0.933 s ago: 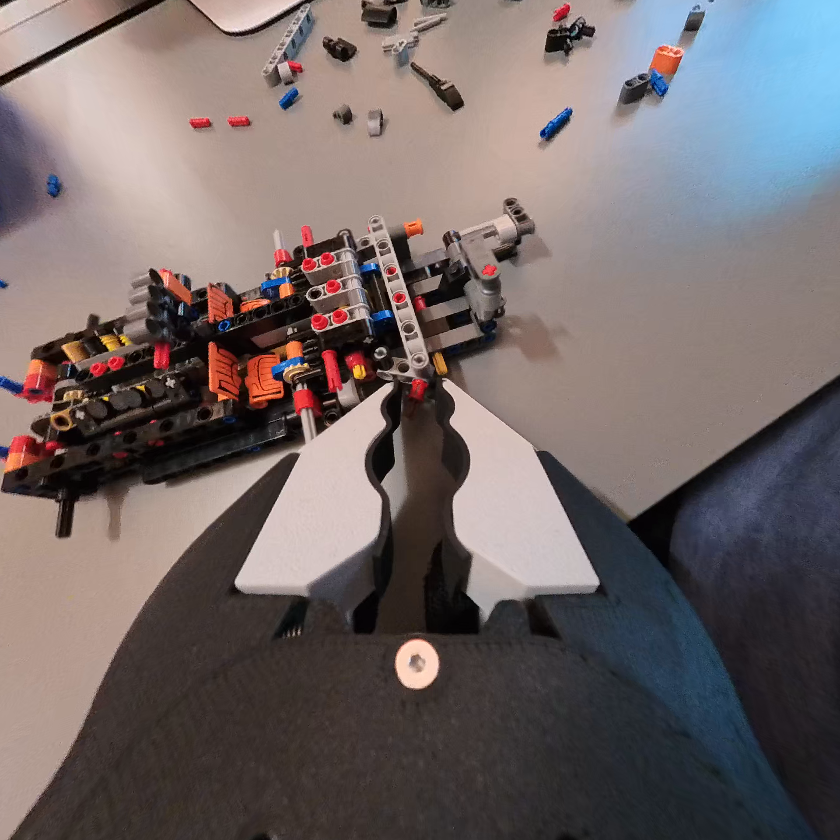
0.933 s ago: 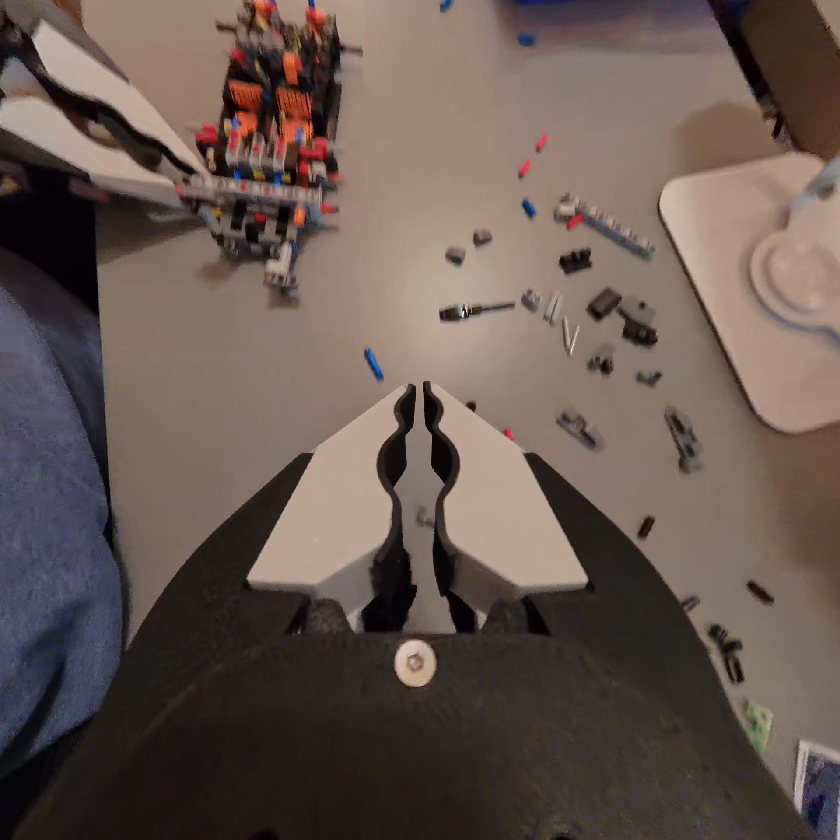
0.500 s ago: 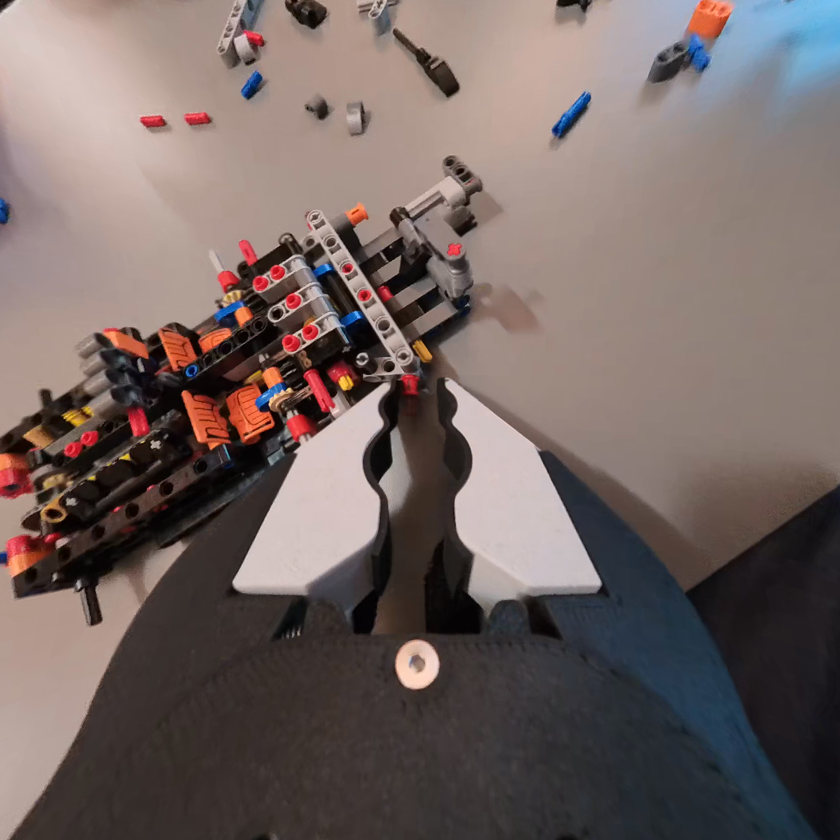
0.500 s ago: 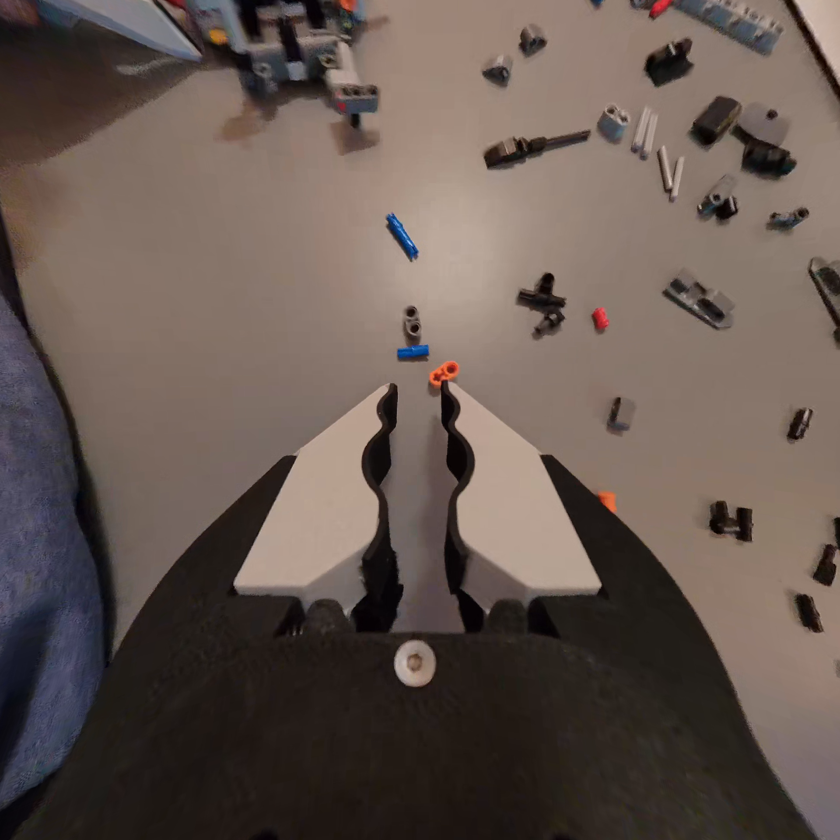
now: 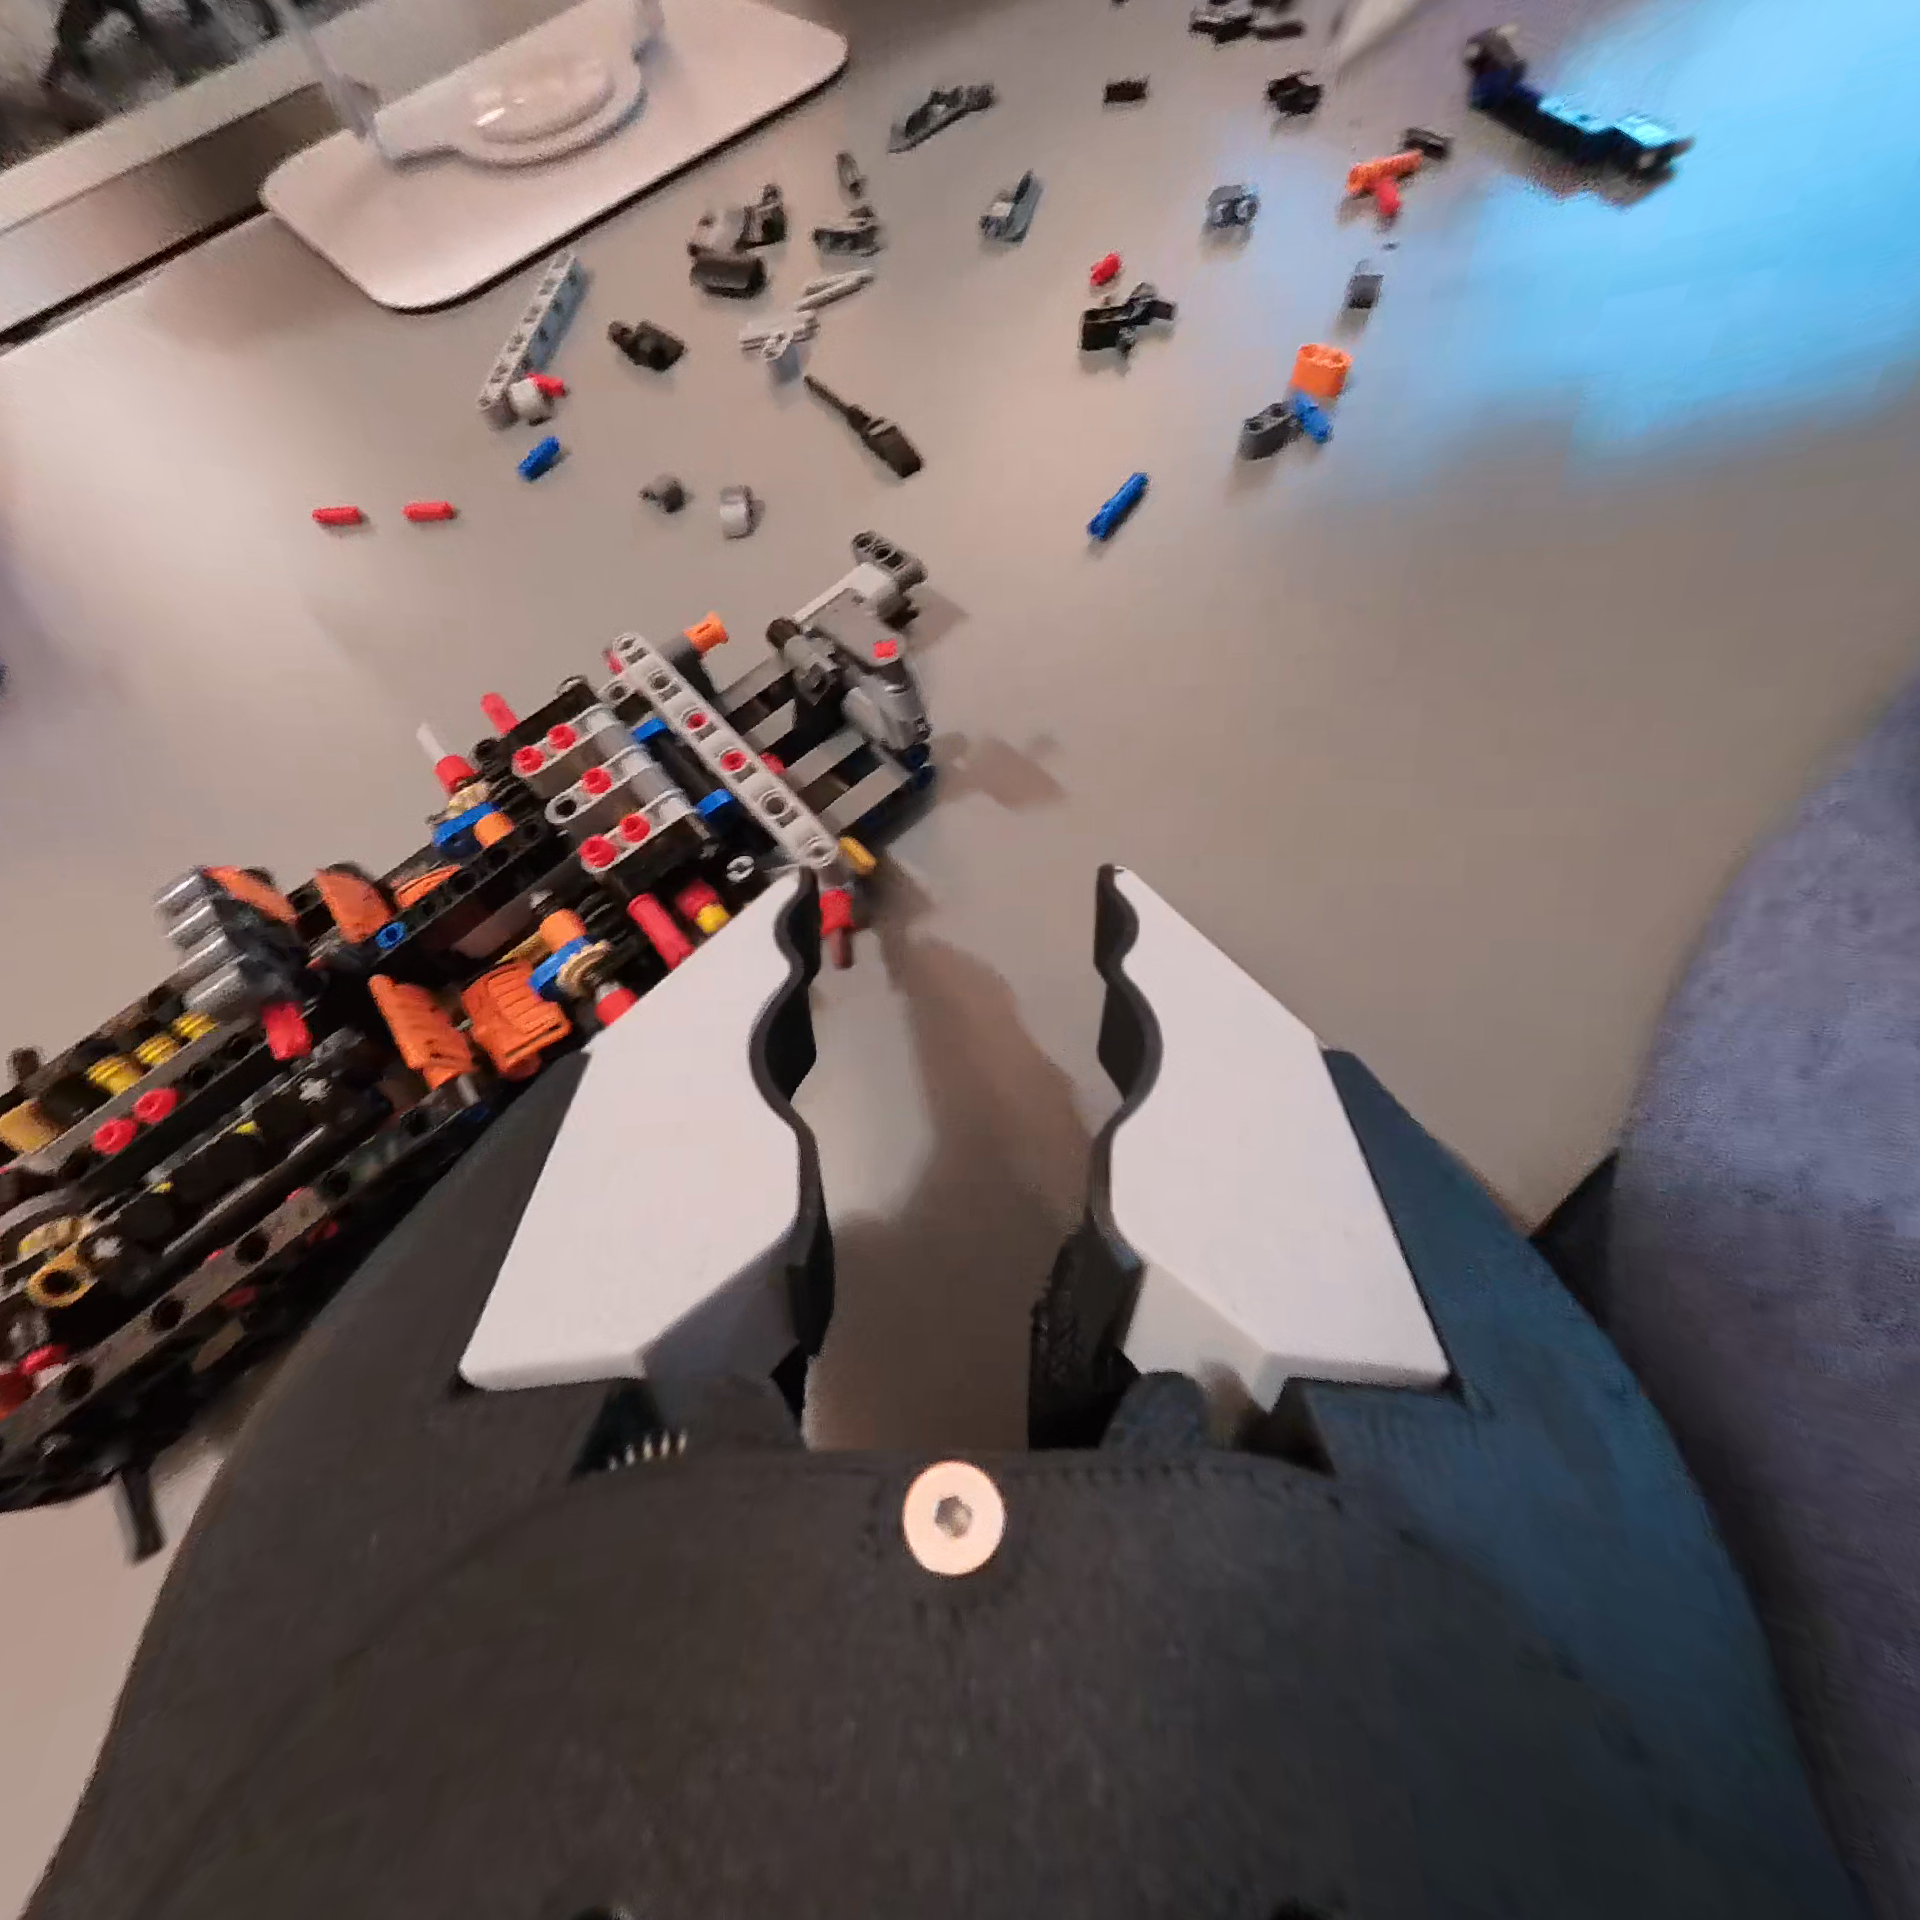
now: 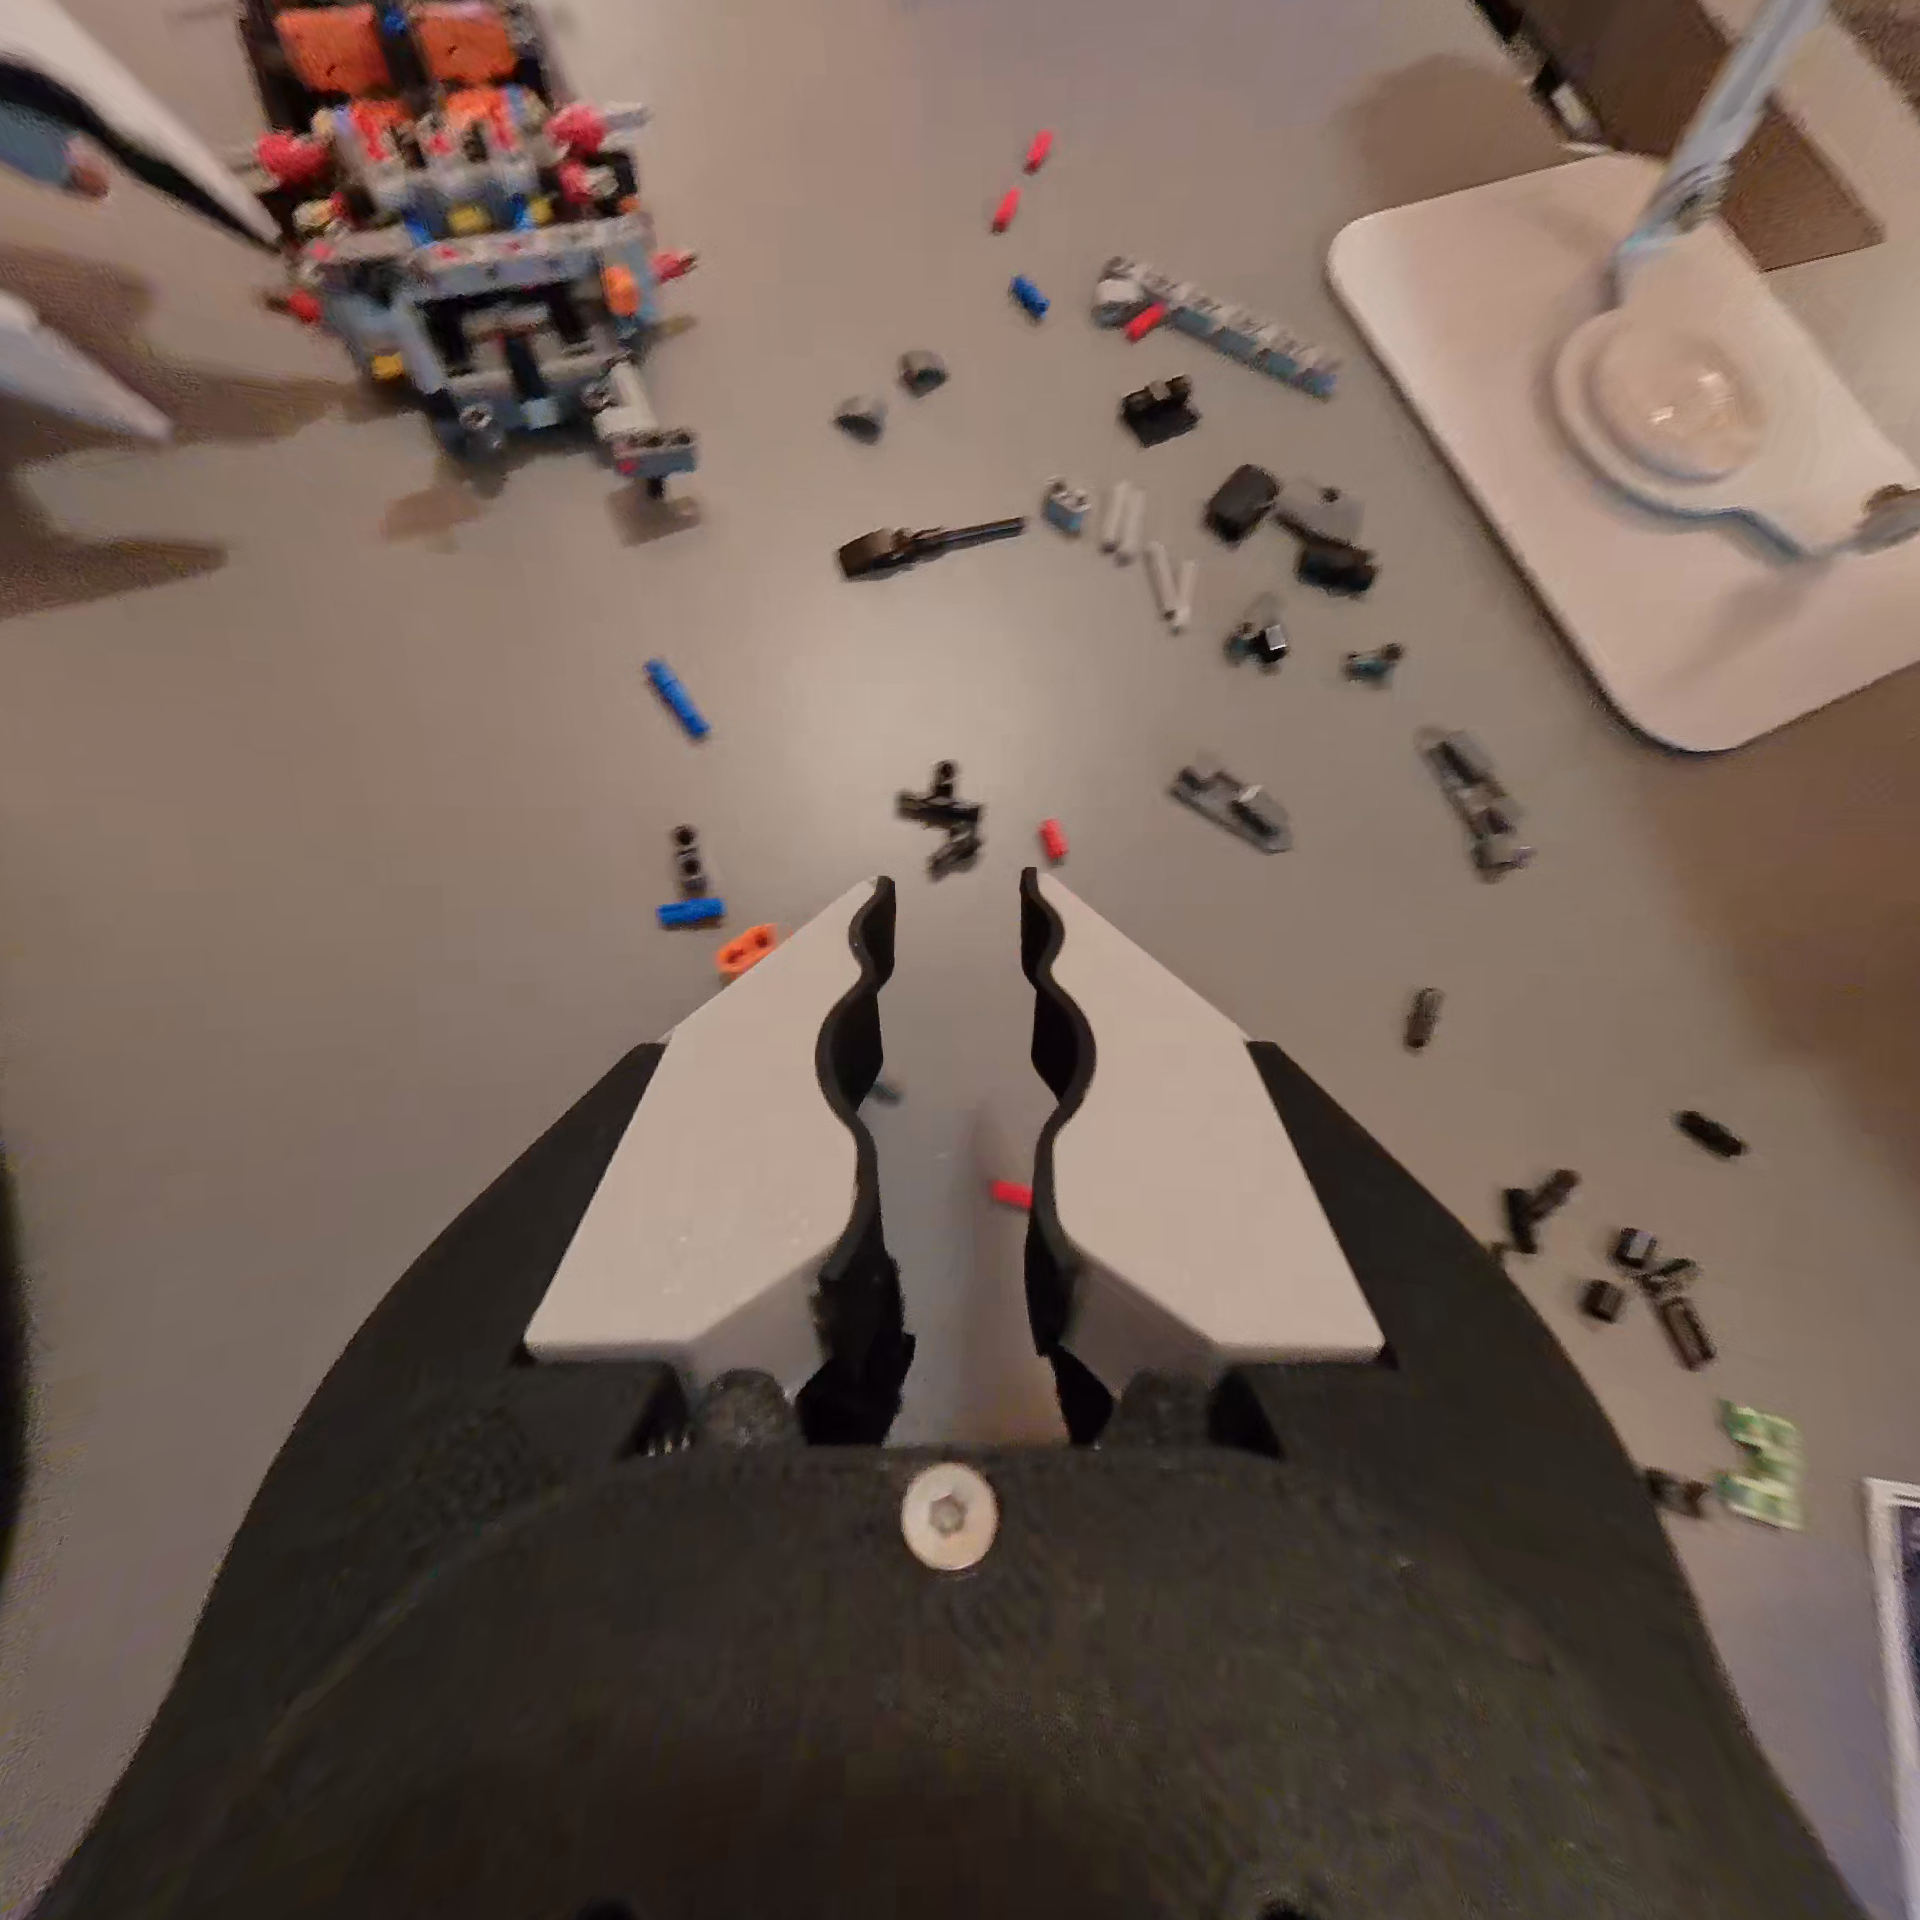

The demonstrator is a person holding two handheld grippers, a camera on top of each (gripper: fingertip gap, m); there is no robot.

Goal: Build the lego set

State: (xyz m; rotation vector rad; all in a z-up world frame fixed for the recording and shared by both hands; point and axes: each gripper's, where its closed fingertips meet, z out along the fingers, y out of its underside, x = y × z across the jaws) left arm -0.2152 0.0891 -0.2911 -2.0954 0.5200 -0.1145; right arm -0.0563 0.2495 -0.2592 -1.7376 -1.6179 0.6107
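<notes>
While both grippers are empty, the build is mid-way. Left gripper (image 5: 951, 899) jaws wide apart, just beside the model's (image 5: 540, 883) near corner, one tip by a red pin (image 5: 836, 920). Right gripper (image 6: 951, 883) jaws parted over loose parts on the table (image 6: 312, 831): orange connector (image 6: 746, 948) by its tip, black piece (image 6: 940, 816) just ahead. Many parts unplaced (dozens, roughly). Model's far end cut off, motion blur hides small details.
</notes>
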